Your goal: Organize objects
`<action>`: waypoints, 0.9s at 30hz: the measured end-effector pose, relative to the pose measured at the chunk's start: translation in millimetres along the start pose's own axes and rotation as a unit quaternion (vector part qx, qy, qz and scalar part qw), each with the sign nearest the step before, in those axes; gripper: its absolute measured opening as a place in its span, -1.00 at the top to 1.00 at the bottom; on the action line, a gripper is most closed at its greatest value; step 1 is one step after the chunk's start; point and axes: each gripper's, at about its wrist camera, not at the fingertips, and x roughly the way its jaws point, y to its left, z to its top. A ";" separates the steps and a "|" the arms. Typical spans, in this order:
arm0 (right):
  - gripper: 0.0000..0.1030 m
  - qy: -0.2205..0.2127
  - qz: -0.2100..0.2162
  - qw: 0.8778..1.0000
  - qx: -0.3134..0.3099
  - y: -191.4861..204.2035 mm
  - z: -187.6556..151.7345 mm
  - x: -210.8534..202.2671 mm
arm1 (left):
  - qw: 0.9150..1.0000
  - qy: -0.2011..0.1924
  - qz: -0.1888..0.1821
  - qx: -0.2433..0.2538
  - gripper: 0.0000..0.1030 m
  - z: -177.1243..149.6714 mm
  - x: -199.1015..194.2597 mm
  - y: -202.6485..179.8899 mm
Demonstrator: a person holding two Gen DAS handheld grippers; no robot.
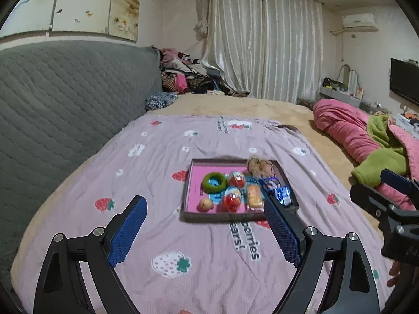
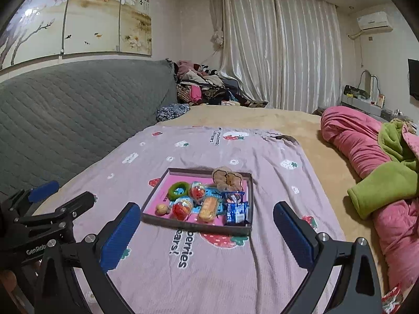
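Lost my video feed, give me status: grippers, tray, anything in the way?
Both grippers, left and right, open, empty. Tray on the bedspread, items all inside. Path clear.

We see tray (image 2: 157,195) flat on pink sheet | green ring (image 2: 178,191) at 10 o'clock | blue packets (image 2: 237,213) at 4 o'clock | walnut (image 2: 161,209) at 8 o'clock

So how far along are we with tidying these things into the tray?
Done: the green ring, walnut, wrapped bun and blue snack packets all lie inside the shallow pink-lined tray. In hand: nothing; left gripper and right gripper are open. Left: nothing loose visible on the strawberry-print sheet.
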 end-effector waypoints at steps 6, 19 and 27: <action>-0.99 0.019 -0.004 1.000 -0.002 3.0 -17.6 1.6 | 1.000 0.008 0.006 0.001 -0.78 -23.5 0.5 0.9; -0.99 0.050 -0.026 0.998 -0.014 2.2 -65.6 14.1 | 0.999 0.039 -0.006 -0.005 -0.78 -64.5 25.7 -0.9; -0.99 0.052 -0.034 0.998 -0.014 -0.7 -87.2 24.8 | 0.999 0.050 -0.004 0.001 -0.78 -85.3 44.6 -0.6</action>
